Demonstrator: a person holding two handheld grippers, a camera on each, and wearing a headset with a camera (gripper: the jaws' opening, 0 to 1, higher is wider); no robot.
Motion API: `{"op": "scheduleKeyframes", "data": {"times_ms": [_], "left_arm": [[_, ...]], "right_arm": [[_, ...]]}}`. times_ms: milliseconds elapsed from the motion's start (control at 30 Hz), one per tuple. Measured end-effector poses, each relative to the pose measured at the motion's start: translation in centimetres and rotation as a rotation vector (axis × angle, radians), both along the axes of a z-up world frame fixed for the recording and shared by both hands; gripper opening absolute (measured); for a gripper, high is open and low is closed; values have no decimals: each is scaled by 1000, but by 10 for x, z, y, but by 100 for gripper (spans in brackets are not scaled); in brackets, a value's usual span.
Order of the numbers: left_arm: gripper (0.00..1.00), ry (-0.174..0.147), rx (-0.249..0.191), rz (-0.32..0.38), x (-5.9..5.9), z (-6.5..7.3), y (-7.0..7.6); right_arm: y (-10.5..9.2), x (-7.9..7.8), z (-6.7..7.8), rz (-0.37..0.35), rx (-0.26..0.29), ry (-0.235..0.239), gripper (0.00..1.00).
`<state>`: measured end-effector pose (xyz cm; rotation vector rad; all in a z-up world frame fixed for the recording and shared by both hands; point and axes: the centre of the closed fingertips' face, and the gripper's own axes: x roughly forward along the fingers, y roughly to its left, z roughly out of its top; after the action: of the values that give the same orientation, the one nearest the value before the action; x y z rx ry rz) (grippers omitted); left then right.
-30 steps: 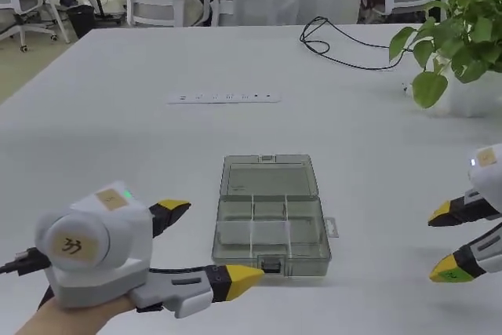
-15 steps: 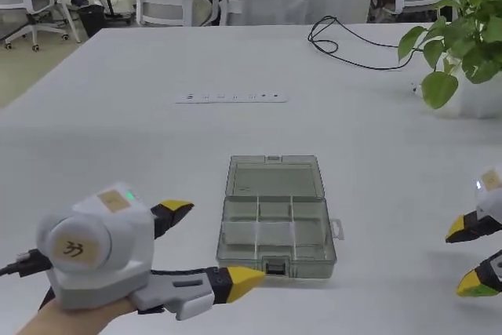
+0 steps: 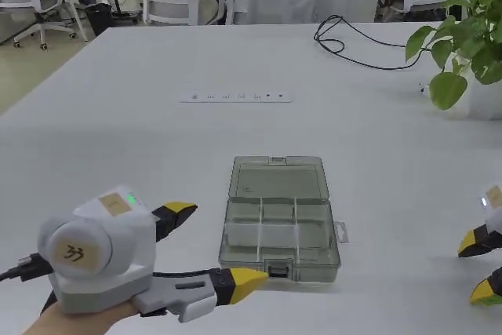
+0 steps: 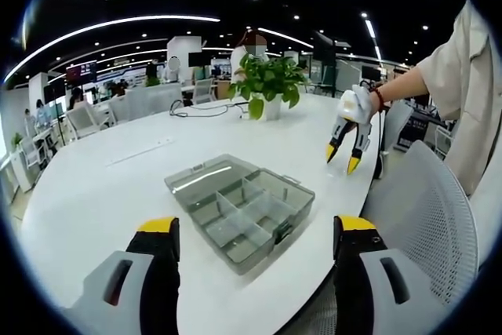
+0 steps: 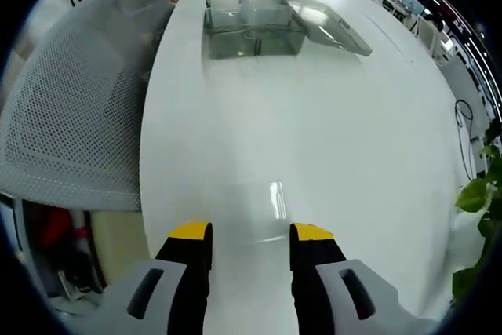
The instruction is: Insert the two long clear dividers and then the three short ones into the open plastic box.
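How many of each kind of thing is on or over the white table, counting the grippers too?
Plastic box: 1
Power strip: 1
Black cable: 1
Potted plant: 1
Grippers: 2, left gripper and right gripper
Total: 6

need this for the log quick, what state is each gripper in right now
Left gripper: open, holding nothing.
Right gripper: open, holding nothing.
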<state>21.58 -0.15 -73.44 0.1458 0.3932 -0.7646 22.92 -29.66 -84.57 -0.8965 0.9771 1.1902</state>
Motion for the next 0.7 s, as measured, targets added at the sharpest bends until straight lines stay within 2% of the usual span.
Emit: {"op": "scheduleKeyframes", "data": {"times_ms": [233,433,700], "left_arm": [[80,2,0,3,2,-1,-1],[80,0,5,5,2,0,2],[79,7,11,6,3,-2,5]], "right_arm": [[1,-2,-2,6,4,35,39],[-1,1,-1,-7,16,33,34],[-1,2,0,-50,53,28,33]]}}
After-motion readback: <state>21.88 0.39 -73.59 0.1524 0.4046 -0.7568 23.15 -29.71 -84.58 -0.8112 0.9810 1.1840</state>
